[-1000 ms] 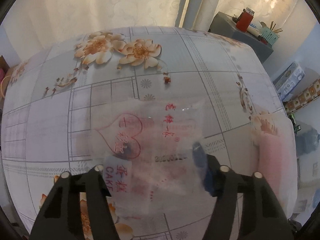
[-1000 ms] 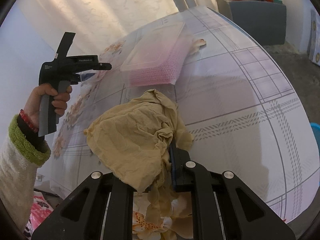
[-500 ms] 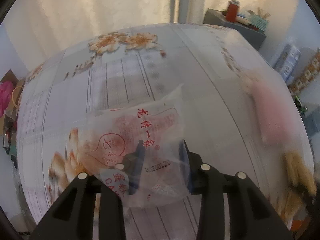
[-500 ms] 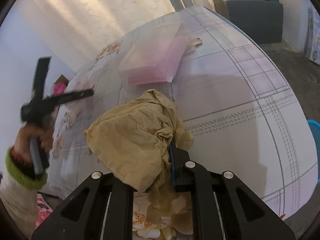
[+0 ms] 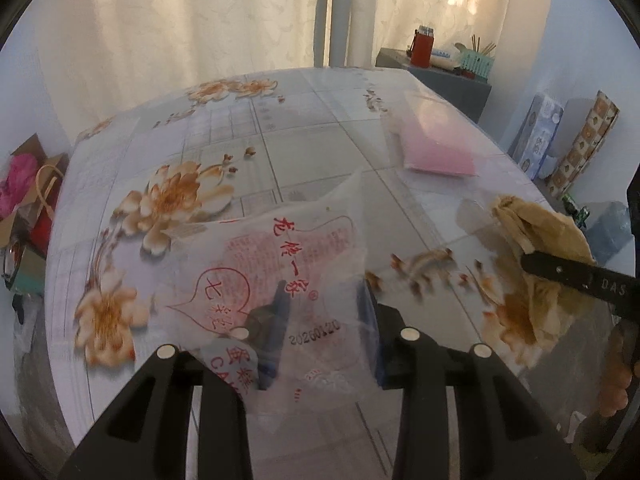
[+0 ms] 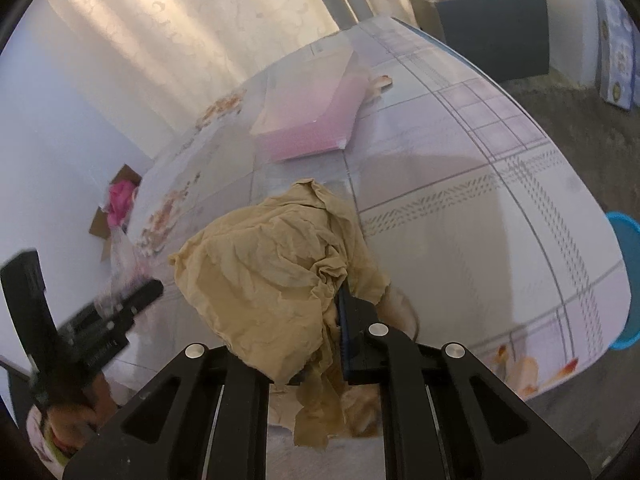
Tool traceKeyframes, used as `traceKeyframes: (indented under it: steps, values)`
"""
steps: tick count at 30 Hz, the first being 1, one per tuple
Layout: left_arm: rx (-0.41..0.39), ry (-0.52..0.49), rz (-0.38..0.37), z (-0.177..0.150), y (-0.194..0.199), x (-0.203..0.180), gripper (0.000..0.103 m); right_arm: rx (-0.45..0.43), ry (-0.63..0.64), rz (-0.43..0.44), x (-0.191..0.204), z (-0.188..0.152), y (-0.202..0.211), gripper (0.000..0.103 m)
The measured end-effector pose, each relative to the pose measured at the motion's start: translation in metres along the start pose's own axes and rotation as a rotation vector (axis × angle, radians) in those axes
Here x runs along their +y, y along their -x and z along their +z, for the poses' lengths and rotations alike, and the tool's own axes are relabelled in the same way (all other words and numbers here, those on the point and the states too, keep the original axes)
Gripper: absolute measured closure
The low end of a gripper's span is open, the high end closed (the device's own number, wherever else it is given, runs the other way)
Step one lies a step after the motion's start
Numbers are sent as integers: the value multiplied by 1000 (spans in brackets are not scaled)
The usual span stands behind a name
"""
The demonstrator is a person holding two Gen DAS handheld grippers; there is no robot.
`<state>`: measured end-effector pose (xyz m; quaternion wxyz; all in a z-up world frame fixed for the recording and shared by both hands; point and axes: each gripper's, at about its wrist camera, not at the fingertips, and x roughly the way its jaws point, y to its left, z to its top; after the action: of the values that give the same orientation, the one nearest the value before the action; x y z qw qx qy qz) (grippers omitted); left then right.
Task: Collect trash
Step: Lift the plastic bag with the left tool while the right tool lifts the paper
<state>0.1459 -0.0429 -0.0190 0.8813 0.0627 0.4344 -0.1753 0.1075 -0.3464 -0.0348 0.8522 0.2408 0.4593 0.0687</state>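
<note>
My left gripper (image 5: 320,320) is shut on a clear plastic wrapper with red print (image 5: 292,272) and holds it above the floral tablecloth (image 5: 280,140). My right gripper (image 6: 320,320) is shut on a crumpled tan paper wad (image 6: 264,264), lifted over the table's near edge. The tan wad also shows in the left wrist view (image 5: 540,240), with the right gripper (image 5: 572,276) beside it. The left gripper (image 6: 120,308) appears blurred at the left of the right wrist view, with the wrapper (image 6: 120,264) in it.
A pink packet in clear plastic (image 5: 436,144) lies on the table's far right; it also shows in the right wrist view (image 6: 316,120). A blue bin rim (image 6: 628,280) sits beyond the table's right edge. A grey cabinet (image 6: 492,28) stands behind. Bags (image 5: 28,200) lie on the floor at left.
My left gripper closed on the wrapper, lifted it off the table and pulled back toward the right gripper. The right gripper has kept hold of the tan wad, nearly still.
</note>
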Motion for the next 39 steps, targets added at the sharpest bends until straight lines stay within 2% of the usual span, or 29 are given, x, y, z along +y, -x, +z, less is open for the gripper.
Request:
traceKeyframes:
  steps: [5, 10, 39]
  values:
    - [-36, -78, 58, -10, 10, -16, 70, -24, -21, 22, 7, -6, 14, 93]
    - [-54, -107, 71, -16, 16, -21, 70, -41, -22, 27, 10, -8, 24, 93]
    - [-112, -44, 119, -20, 44, -13, 70, -52, -17, 68, 19, -8, 26, 93]
